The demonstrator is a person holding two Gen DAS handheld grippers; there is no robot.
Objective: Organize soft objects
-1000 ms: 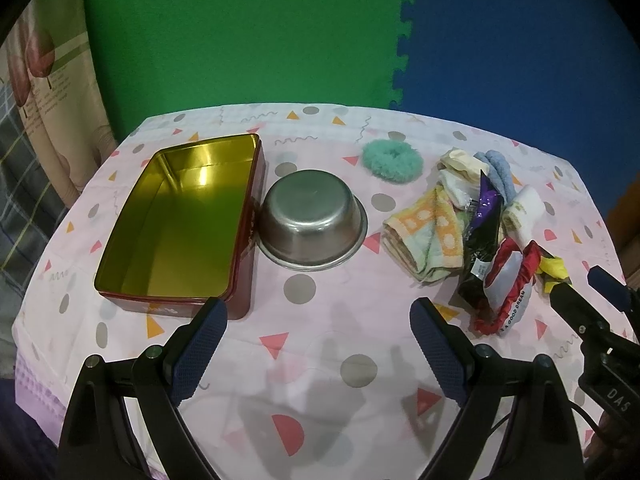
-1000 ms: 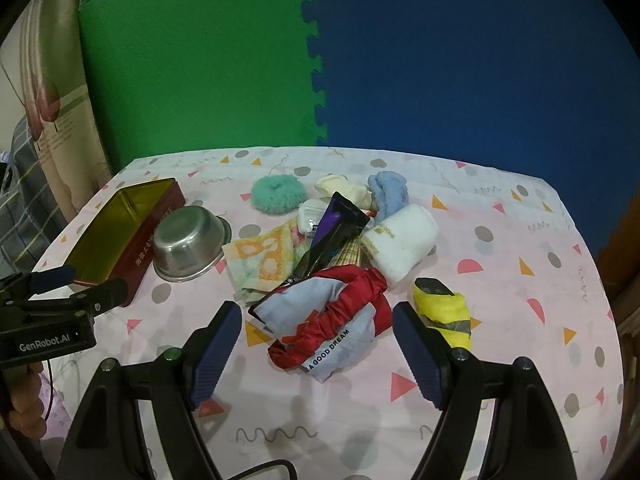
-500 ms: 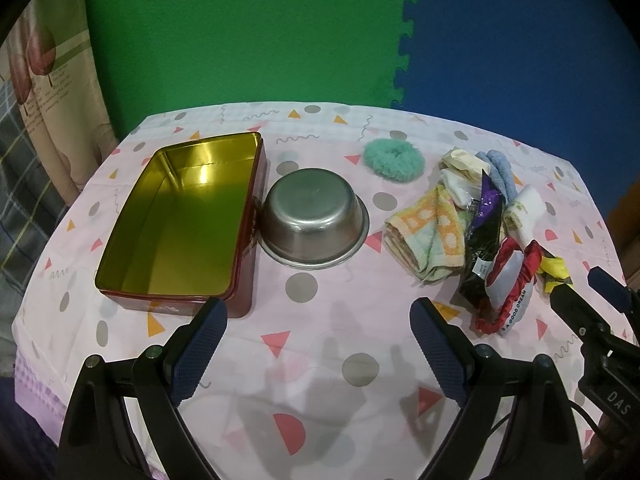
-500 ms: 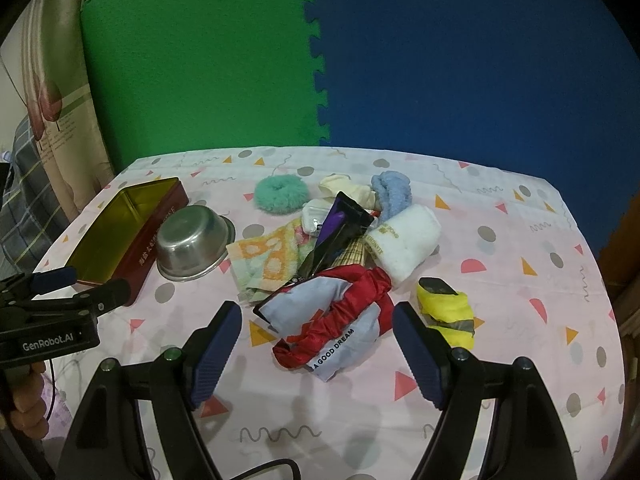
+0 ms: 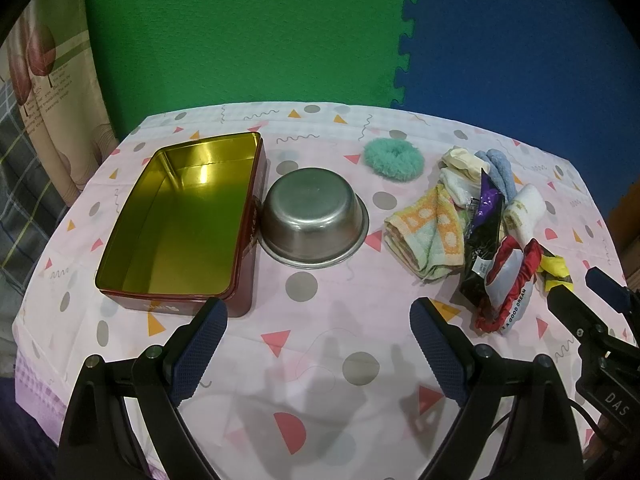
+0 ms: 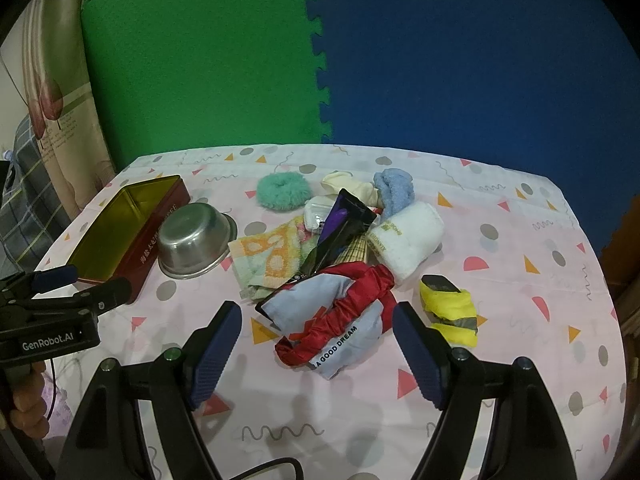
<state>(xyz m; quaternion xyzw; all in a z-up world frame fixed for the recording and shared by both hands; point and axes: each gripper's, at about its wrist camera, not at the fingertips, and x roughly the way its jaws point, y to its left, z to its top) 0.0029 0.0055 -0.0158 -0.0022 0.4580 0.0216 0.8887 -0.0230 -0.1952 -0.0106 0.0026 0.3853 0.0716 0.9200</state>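
A pile of soft things lies on the table's right half: a red and grey pouch (image 6: 336,320), an orange-green towel (image 6: 272,256), a white rolled towel (image 6: 408,240), a blue cloth (image 6: 394,190), a teal fluffy scrunchie (image 6: 282,190), a yellow bundle (image 6: 450,312) and a black-purple packet (image 6: 340,228). My right gripper (image 6: 318,354) is open and empty, just in front of the pouch. My left gripper (image 5: 320,352) is open and empty above bare cloth, in front of the steel bowl (image 5: 314,216) and the open red tin (image 5: 184,220). The pile shows at the right in the left wrist view (image 5: 440,232).
The round table wears a pink patterned cloth (image 6: 520,280). Green and blue foam mats (image 5: 280,32) form the back wall. A curtain (image 5: 44,92) hangs at the left. The table edge runs close behind both grippers.
The right gripper has drifted slightly, so the pile sits a little further right in its view. The left gripper has barely moved. Nothing was gripped.
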